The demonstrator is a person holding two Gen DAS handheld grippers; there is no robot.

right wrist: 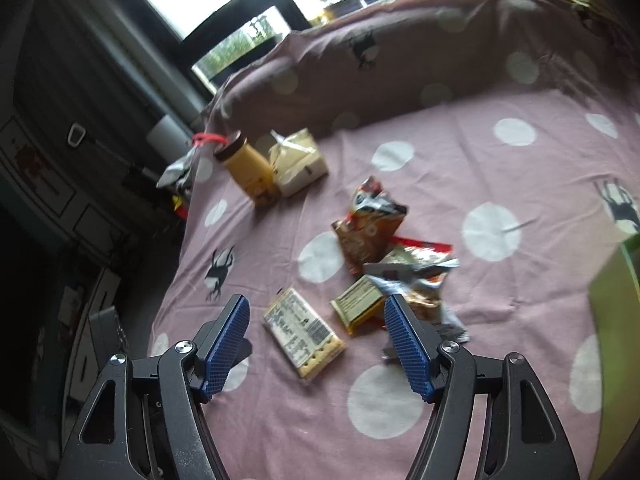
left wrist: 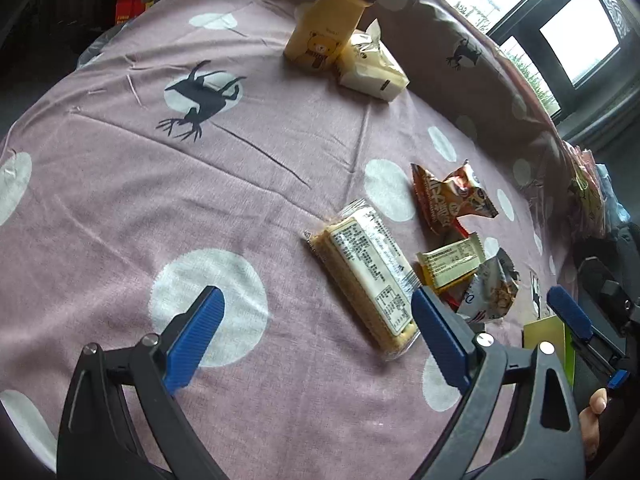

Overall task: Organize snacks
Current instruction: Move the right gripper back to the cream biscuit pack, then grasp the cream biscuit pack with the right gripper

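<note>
1. Snacks lie scattered on the spotted pink cloth (left wrist: 120, 208). The largest, the cracker sleeve (left wrist: 366, 276), sits at about 1 o'clock from your left gripper (left wrist: 316, 334). In the right wrist view the same sleeve (right wrist: 304, 330) lies just ahead, between the tips of your right gripper (right wrist: 320, 344).
2. Both grippers stand wide apart and hold nothing.
3. The sleeve's long axis runs 11 to 5 o'clock in both views. Judged from that, the right gripper is the nearer and better lined up. Your jaws would close across the narrow width with a slight wrist turn.
4. The yellow bottle (left wrist: 326, 24) stands upright at 12 o'clock, far side of the cloth, with the pale wrapped pack (left wrist: 372, 66) touching it on the right.
5. The orange crinkled bag (left wrist: 452, 198) is at 2 o'clock from the sleeve, apart from it.
6. The small yellow-edged bar (left wrist: 450, 262) lies just beside the sleeve's right edge; contact cannot be told. It overlaps the silver packet (left wrist: 494, 288).
7. The green box (left wrist: 548, 338) is near the right gripper's finger in the left view.
</note>
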